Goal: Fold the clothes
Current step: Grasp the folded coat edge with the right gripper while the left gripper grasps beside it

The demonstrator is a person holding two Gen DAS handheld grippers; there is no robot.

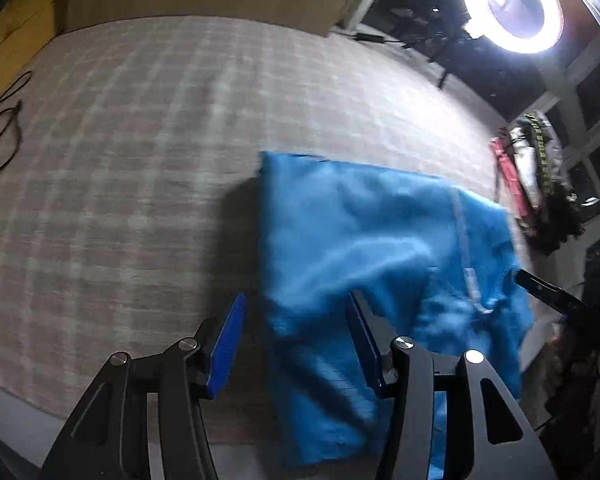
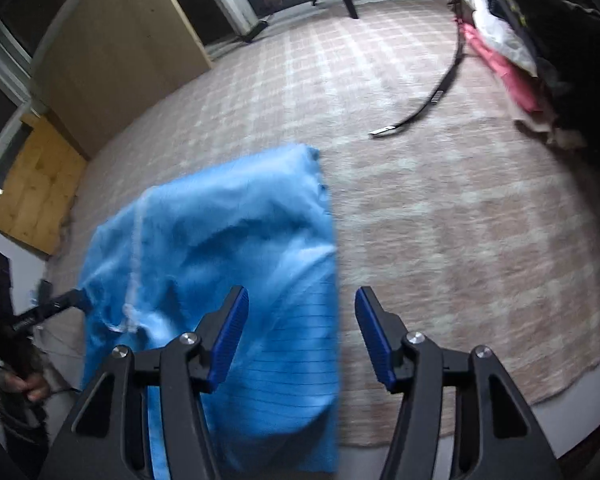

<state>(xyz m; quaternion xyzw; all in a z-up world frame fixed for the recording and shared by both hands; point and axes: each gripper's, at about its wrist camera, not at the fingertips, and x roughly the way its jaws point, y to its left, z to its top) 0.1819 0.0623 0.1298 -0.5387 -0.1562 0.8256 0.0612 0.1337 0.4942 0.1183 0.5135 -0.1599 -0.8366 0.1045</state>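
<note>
**On the checked rug, a blue garment lies half folded**

On the pale checked rug (image 1: 140,140) the blue garment (image 1: 360,240) lies as a rumpled, roughly oblong bundle, its far edge fairly straight, its near part bunched, with a pale seam running across it. It looks to be doubled over at least once, though the blur hides how many layers there are.

The left tongs (image 1: 296,340) stand apart above the garment's near left edge; the right tongs (image 2: 300,336) stand apart over its right edge and the bare rug. Neither pair clamps any cloth.

By my reading, a first fold is down and released; smoothing and a further fold remain. A pile of other clothes (image 2: 512,52) sits well apart at the rug's far side, apparently still waiting.
</note>
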